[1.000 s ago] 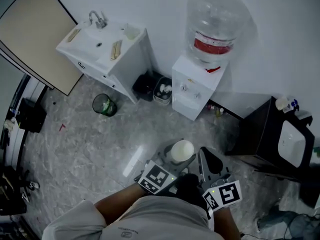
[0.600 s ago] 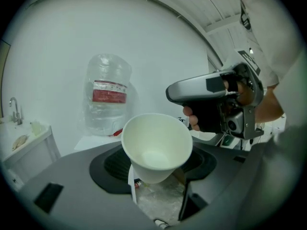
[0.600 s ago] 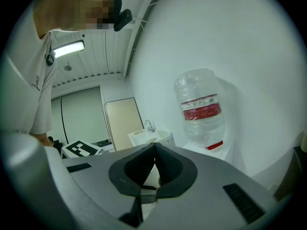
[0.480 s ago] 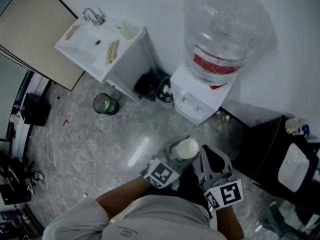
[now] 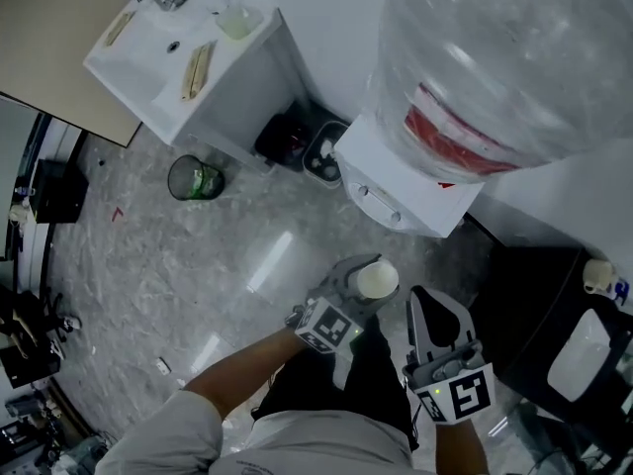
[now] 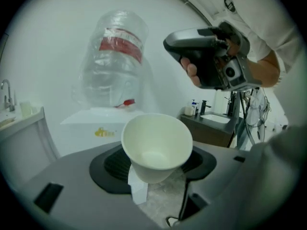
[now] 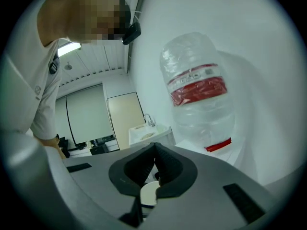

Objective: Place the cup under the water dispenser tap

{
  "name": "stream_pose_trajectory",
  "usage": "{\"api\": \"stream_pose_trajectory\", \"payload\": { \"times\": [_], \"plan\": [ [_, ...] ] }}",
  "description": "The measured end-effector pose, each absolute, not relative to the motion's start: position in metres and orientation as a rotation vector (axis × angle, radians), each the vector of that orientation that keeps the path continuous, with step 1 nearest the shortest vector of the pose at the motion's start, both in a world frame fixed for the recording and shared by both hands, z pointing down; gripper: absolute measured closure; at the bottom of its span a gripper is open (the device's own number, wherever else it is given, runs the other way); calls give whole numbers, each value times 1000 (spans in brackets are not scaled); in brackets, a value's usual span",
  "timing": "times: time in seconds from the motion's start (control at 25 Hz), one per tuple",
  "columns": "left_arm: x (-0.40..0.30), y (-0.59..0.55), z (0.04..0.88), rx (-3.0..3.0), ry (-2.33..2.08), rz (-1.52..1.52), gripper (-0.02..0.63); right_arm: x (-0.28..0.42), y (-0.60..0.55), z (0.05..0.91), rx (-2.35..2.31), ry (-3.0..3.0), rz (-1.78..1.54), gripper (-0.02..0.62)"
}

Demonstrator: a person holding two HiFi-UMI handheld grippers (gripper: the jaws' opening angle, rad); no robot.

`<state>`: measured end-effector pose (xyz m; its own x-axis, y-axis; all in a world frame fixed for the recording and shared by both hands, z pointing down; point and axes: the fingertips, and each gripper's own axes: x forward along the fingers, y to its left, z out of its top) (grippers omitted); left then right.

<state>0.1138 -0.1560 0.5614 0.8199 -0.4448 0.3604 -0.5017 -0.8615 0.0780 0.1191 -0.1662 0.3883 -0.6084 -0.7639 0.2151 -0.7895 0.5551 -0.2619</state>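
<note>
A white paper cup (image 5: pixel 377 280) stands upright between the jaws of my left gripper (image 5: pixel 362 283), which is shut on it; in the left gripper view the cup (image 6: pixel 157 145) is empty and tilted slightly. The white water dispenser (image 5: pixel 407 184) with its big clear bottle (image 5: pixel 514 57) stands just ahead of the cup, against the wall. Its taps are not clearly visible. My right gripper (image 5: pixel 436 313) is beside the left one, to its right, with its jaws shut on nothing (image 7: pixel 154 158). The bottle (image 7: pixel 199 95) fills the right gripper view.
A white sink cabinet (image 5: pixel 188 62) stands at the left against the wall. A green waste bin (image 5: pixel 194 179) sits on the marble floor, and dark bins (image 5: pixel 297 146) stand beside the dispenser. A dark counter with a basin (image 5: pixel 584 354) is at the right.
Both grippers and the head have come closer to the dispenser, which now looms larger. The cup stays held in the left gripper; the right stays shut.
</note>
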Motion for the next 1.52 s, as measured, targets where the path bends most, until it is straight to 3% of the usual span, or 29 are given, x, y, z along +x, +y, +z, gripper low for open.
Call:
{"api": "stream_pose_trajectory", "payload": {
  "times": [0.68,1.52],
  "plan": [
    [150,-239,864,2816,-625,703,325,129,-201,561,1431,-2677,560,580],
    [182,-262,932,2844,-575,672,299,131,-194,615,1346,-2570,632,580]
  ]
}}
